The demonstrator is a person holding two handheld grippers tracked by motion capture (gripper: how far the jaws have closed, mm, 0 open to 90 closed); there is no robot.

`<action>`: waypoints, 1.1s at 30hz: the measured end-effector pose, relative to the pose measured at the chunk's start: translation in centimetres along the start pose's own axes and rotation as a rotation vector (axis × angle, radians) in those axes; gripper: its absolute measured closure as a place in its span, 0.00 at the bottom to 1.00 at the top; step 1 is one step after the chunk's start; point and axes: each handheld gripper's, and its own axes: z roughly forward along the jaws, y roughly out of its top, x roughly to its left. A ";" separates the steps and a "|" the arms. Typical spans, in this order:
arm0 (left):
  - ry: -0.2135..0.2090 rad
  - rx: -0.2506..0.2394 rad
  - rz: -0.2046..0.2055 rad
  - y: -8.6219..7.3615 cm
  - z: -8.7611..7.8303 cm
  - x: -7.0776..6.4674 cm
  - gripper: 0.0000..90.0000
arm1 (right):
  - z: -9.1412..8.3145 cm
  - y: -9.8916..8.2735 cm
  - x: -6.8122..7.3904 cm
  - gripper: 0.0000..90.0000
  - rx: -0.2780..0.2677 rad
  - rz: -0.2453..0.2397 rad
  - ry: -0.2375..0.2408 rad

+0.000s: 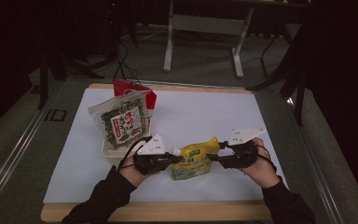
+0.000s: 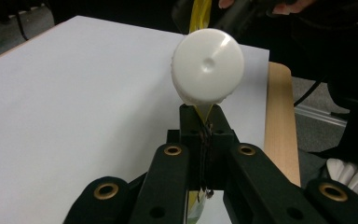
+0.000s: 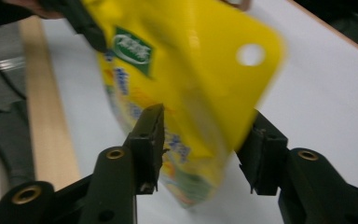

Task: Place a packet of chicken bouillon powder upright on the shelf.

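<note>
Hanging between the two grippers above the near middle of the tabletop (image 1: 214, 112), a yellow spouted pouch (image 1: 193, 161) is held by its spout end. The white cap (image 2: 207, 66) is seen end-on just past the left gripper (image 2: 204, 122), whose jaws are pressed together on the thin yellow edge of the pouch below the cap. At the opposite end, the right gripper (image 3: 204, 140) is found with its jaws parted about halfway; the pouch, blurred in the right gripper view, lies between them, and no pad can be seen pressing on it, so the pouch is judged to be carried by the left gripper alone. A punched hanging hole (image 3: 250, 54) is visible at the pouch's upper corner. Farther back on the left, a white tray (image 1: 109, 150) is seen with a seaweed snack bag (image 1: 120, 120) propped upright in it and a red packet (image 1: 133, 88) behind that. As a judgement, the work appears only partly done: two packs are already standing in the tray, while the pouch is not yet placed there and remains to be carried over and set down beside them.
</note>
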 end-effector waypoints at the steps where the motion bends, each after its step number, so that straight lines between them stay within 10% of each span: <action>1: -0.001 0.001 0.001 0.0 0.0 0.0 1.00 | 0.0 0.1 0.2 0.64 -0.013 -0.004 0.027; 12: -0.011 0.006 -0.002 0.0 -0.2 0.1 1.00 | -0.8 0.4 0.2 0.86 -0.023 -0.044 0.080; 18: -0.005 0.002 -0.013 -0.1 -0.3 0.2 1.00 | -0.9 0.6 0.6 0.92 -0.036 -0.070 0.018; 33: -0.049 0.004 0.018 0.0 -0.2 -0.3 1.00 | -0.6 1.2 -0.2 0.78 -0.053 -0.093 0.131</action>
